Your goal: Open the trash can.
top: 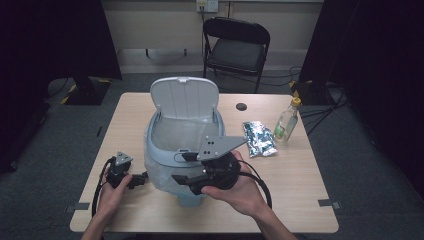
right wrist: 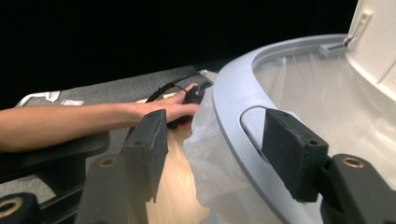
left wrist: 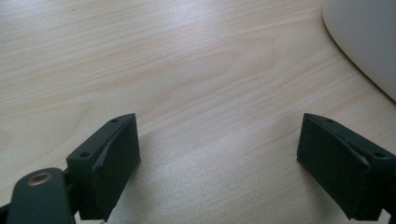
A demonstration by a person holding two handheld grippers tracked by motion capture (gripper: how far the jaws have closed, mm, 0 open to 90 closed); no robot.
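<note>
The left gripper (top: 136, 180) sits low at the person's left, held in the left hand (top: 114, 187), whose forearm comes up from the bottom edge of the high view. Its black jaws point toward the middle and stand wide apart with nothing between them. The right gripper (top: 181, 167) is cupped from below in the right hand (top: 239, 187), palm up, fingers curled round its body, the grey three-cornered plate on top. Its jaws are parted and point to the person's left. A black cable loops back from each gripper toward its wrist
</note>
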